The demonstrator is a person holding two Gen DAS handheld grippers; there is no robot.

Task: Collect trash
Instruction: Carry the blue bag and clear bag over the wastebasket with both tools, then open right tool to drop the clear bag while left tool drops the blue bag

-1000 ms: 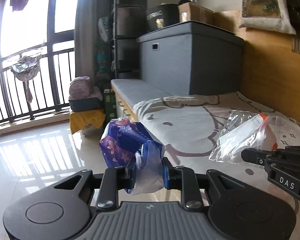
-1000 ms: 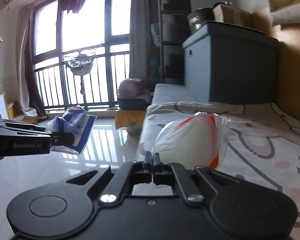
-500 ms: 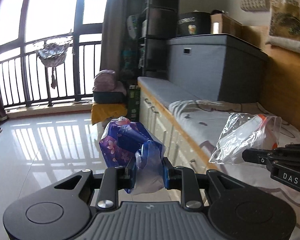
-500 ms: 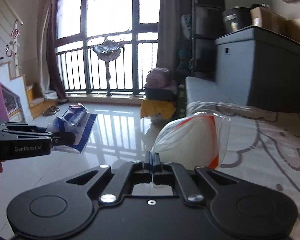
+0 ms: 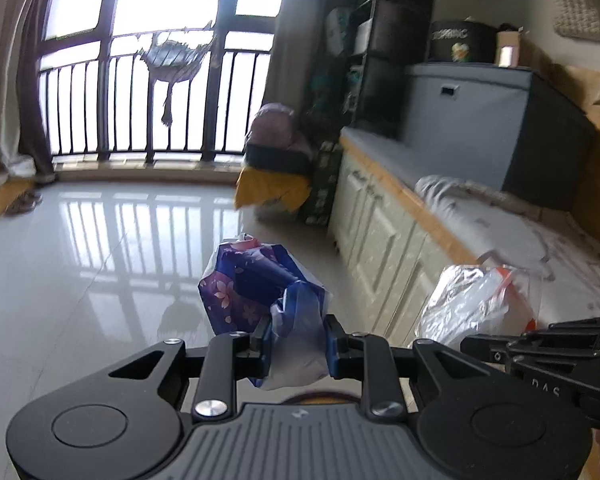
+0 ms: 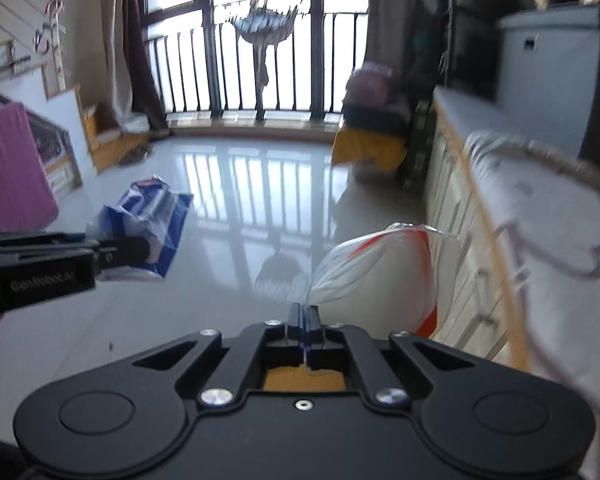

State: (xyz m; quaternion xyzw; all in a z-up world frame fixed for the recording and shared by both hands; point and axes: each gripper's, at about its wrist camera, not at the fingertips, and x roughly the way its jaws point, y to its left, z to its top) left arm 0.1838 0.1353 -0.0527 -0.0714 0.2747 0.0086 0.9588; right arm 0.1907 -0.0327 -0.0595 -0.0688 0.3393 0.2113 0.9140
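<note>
My left gripper is shut on a crumpled blue and purple flowered wrapper, held in the air above the floor; it also shows in the right wrist view at the left. My right gripper is shut on the edge of a clear plastic bag with an orange rim, held in the air beside the bench; the bag also shows in the left wrist view, with the right gripper at the lower right.
A glossy white tiled floor stretches to the balcony windows. A low cabinet bench with a printed blanket runs along the right. A yellow cloth bundle and grey box stand ahead. A pink board is at the left.
Both grippers have swung left and away from the bench, carrying their trash out over the open floor. The grips have not changed.
</note>
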